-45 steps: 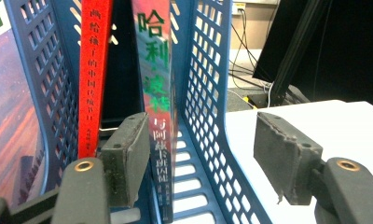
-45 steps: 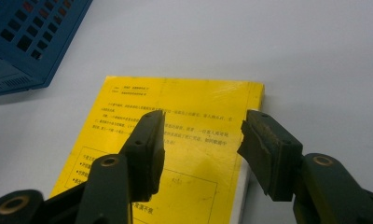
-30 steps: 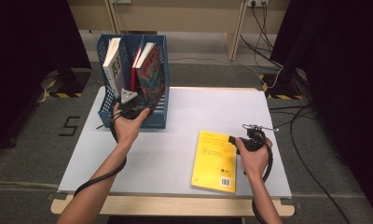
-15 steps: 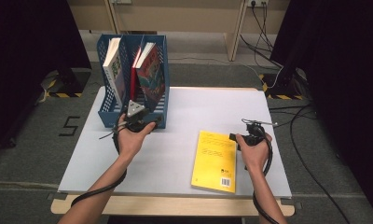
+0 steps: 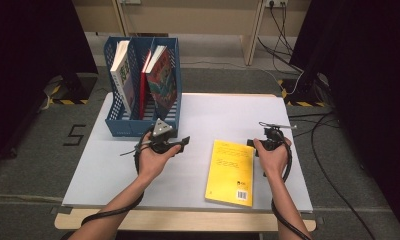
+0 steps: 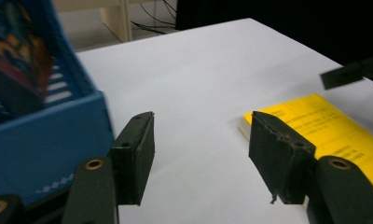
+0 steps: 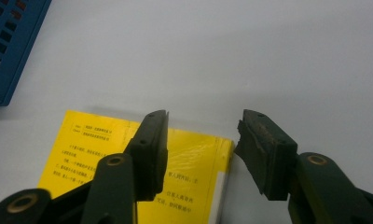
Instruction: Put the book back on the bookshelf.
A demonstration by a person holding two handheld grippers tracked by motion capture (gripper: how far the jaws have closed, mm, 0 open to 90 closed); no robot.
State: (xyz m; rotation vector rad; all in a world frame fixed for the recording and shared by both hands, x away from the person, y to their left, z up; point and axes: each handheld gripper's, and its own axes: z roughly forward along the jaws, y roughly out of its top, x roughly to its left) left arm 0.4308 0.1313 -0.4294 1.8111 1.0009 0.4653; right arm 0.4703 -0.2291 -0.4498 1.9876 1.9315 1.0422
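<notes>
Both grippers close in on the yellow book (image 5: 231, 172) lying flat near the table's right, the right gripper (image 7: 201, 140) spread astride its far edge, the left gripper (image 6: 201, 149) spread, both jaws narrowing on nothing yet, so a shallow bite could skid off the cover.

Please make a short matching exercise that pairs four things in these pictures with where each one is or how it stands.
Things:
1. yellow book
2. blue file holder
3. left gripper
4. right gripper

Places or states:
A. stands at the table's far left, with books upright inside
B. open, jaws astride the yellow book's edge, not pressing on it
C. lies flat on the white table
D. open over bare table, between the file holder and the yellow book

Pairs: 1-C, 2-A, 3-D, 4-B
</notes>
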